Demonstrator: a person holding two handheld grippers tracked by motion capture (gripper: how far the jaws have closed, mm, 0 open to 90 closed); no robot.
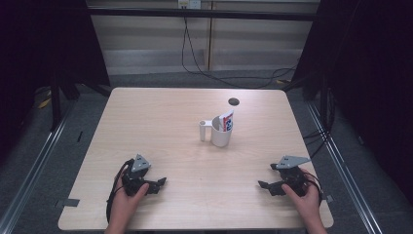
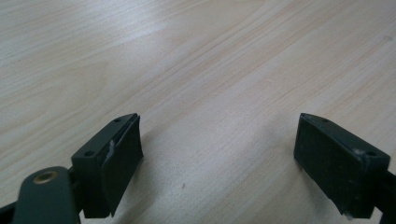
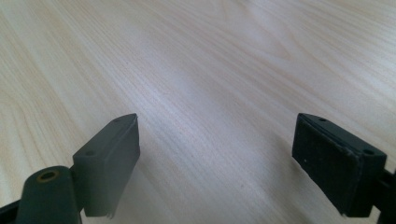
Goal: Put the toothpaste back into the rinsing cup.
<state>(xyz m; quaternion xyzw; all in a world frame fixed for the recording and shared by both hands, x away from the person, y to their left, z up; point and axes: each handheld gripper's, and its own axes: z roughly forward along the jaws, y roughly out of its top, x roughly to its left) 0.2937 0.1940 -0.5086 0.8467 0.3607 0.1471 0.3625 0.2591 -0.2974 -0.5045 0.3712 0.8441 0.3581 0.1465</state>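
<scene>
- A white cup [image 1: 221, 132] is standing upright near the middle of the tabletop [image 1: 160, 122], slightly toward the far side, as the high view is showing.
- A toothpaste tube [image 1: 227, 120] with red, white and blue print is leaning inside the cup, its top sticking out above the rim.
- A smaller white cylinder [image 1: 202, 130] is sitting just beside the cup on its left, joined to it by a short bridge.
- Well apart from the cup, the left tongs [image 1: 162, 181] are resting low at the near left of the tabletop, a hand [image 1: 127, 201] gripping them from behind.
- In the left gripper view, the left tongs [image 2: 217, 154] are gaping wide with bare wood grain between the jaws, holding nothing.
- The right tongs [image 1: 262, 185] are lying at the near right in the other hand [image 1: 304, 197], pointing inward toward the left tongs.
- In the right gripper view, the right tongs [image 3: 215, 154] are likewise spread wide over plain wood, gripping nothing.
- A dark round hole [image 1: 234, 101] is showing in the tabletop beyond the cup in the high view.
- Cables [image 1: 195, 58] are trailing across the floor past the far edge.
</scene>
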